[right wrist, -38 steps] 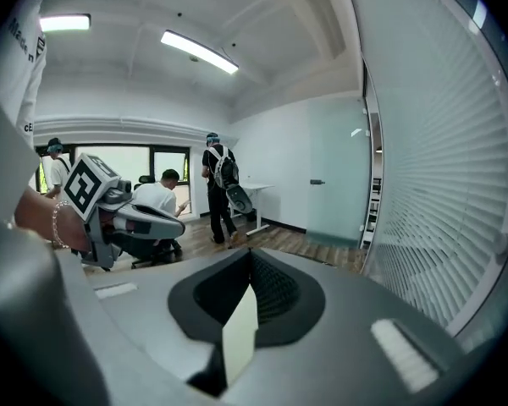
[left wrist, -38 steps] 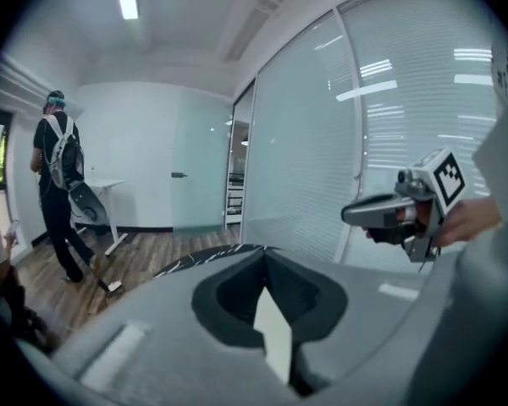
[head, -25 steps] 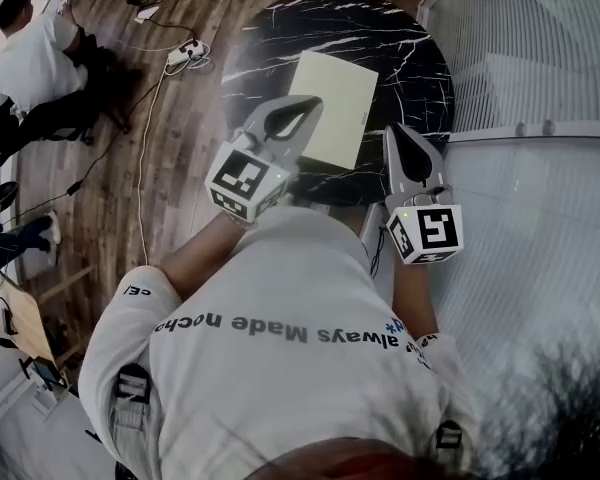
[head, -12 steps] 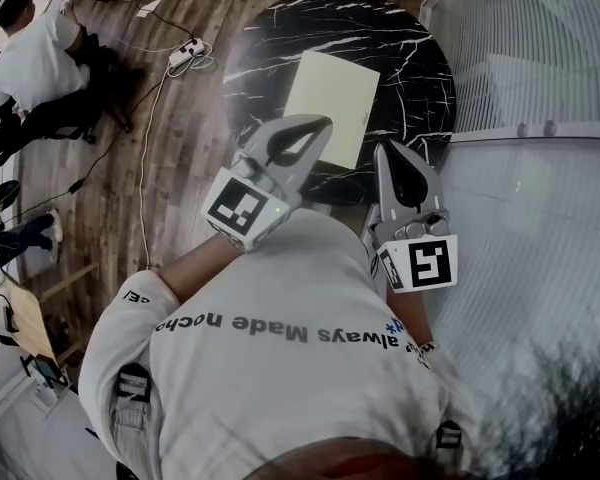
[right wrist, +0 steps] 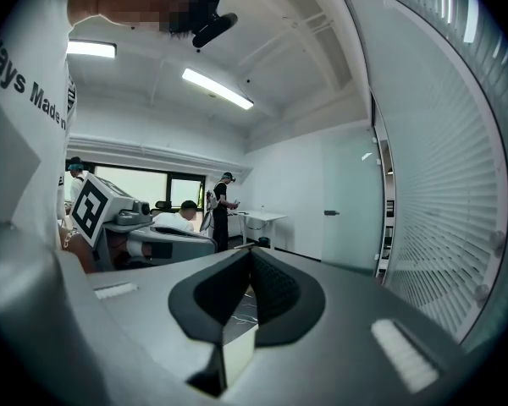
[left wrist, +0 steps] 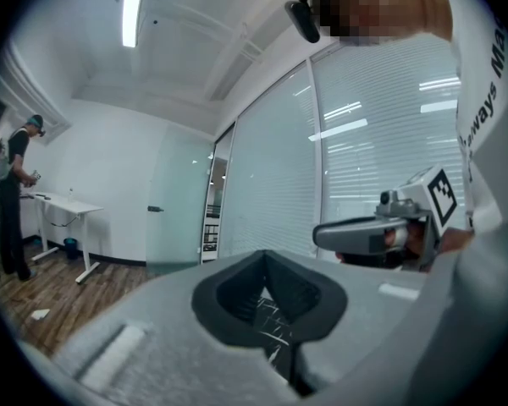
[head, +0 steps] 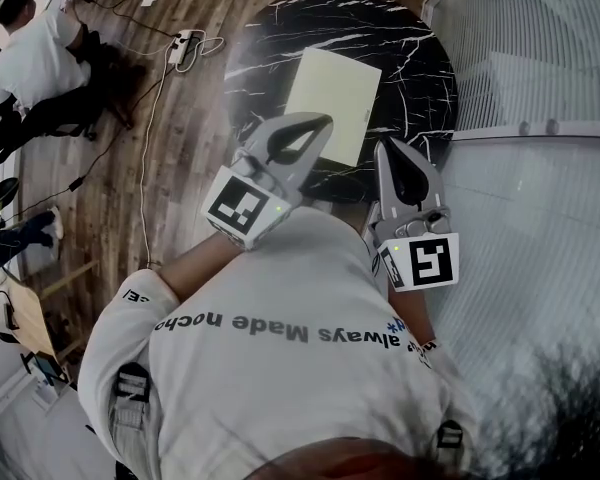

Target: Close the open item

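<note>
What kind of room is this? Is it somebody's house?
Probably an office or workroom, not a house. There are glass walls with blinds, a white desk where a person stands working, and a power strip with cables on the wooden floor beside a round black table.

Office. Glass partition walls with blinds (left wrist: 381, 167), white desk (left wrist: 63, 205) with a person (left wrist: 15, 201) standing at it, ceiling strip light (right wrist: 218, 89), wood floor (head: 180, 138), power strip (head: 185, 40) with trailing cables, another person (head: 30, 58) seated nearby.
</note>
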Demonstrator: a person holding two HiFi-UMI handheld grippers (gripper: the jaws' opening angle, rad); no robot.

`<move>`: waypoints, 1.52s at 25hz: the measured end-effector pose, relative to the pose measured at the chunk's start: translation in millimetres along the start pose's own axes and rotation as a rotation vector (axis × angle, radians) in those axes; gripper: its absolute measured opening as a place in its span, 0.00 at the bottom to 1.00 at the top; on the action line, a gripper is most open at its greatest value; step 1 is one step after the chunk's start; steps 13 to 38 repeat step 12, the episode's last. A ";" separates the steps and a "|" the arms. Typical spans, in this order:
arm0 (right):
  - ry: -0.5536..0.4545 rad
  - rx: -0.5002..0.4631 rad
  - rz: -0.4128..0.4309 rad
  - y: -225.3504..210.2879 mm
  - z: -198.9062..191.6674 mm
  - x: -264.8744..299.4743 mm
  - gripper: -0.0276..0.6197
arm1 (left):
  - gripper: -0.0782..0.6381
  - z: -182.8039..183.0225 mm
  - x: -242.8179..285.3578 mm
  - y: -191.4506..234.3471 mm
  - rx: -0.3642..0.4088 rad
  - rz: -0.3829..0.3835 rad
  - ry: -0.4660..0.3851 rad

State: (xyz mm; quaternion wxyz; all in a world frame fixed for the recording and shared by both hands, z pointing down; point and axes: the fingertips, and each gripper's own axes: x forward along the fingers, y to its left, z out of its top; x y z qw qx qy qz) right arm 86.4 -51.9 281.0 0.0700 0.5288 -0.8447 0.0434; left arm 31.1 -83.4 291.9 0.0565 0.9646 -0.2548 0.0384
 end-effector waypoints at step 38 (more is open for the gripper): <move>-0.004 -0.002 -0.008 -5.5 1.9 -1.4 0.05 | 0.11 -0.2 3.1 -0.7 -0.003 0.002 -0.006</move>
